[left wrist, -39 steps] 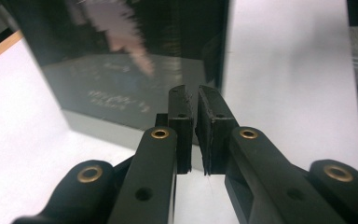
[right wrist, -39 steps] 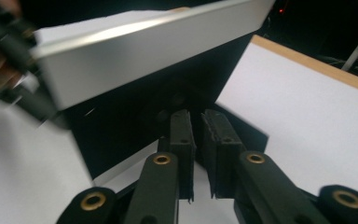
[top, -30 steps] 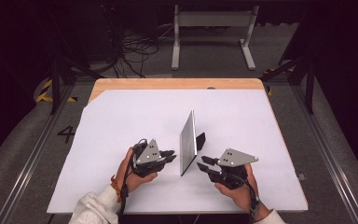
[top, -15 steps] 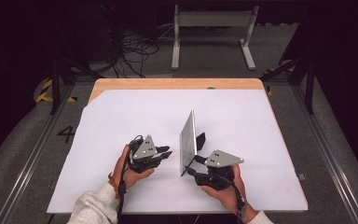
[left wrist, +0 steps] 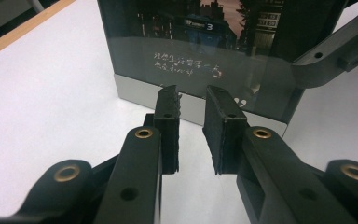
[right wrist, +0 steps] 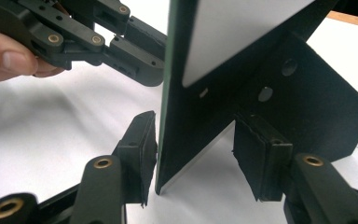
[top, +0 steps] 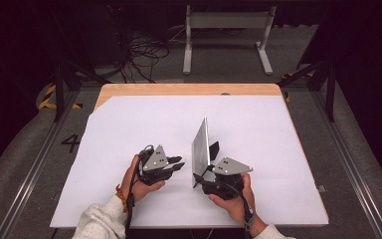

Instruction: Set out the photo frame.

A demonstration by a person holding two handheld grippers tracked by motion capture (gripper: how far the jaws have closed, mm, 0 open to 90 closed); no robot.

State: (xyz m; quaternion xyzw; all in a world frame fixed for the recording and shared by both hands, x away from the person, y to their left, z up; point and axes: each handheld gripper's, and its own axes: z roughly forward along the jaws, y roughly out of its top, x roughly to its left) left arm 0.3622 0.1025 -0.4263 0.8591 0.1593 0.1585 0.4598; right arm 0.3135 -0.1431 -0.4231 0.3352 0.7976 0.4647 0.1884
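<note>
A thin framed panel (top: 201,147) stands upright on the white table, propped by a black stand (right wrist: 307,102) at its back. Its dark glossy face (left wrist: 200,56) carries pale writing. My left gripper (top: 179,163) points at that face from the left. Its jaws (left wrist: 192,100) have just been opening; they stand a little apart with nothing between them. My right gripper (top: 199,178) sits at the panel's near end. Its jaws have just been opening too and straddle the panel's edge (right wrist: 177,93) and the stand, pads (right wrist: 142,144) not pressing.
White sheet (top: 129,124) covers the table, with a wooden strip (top: 179,89) bare at the far edge. On the floor beyond lie cables (top: 139,50) and a metal frame (top: 226,35). The left gripper (right wrist: 135,51) is just across the panel.
The right hand has moved left and in toward the panel's near end, and its jaws now sit around that edge. The left hand has stayed put.
</note>
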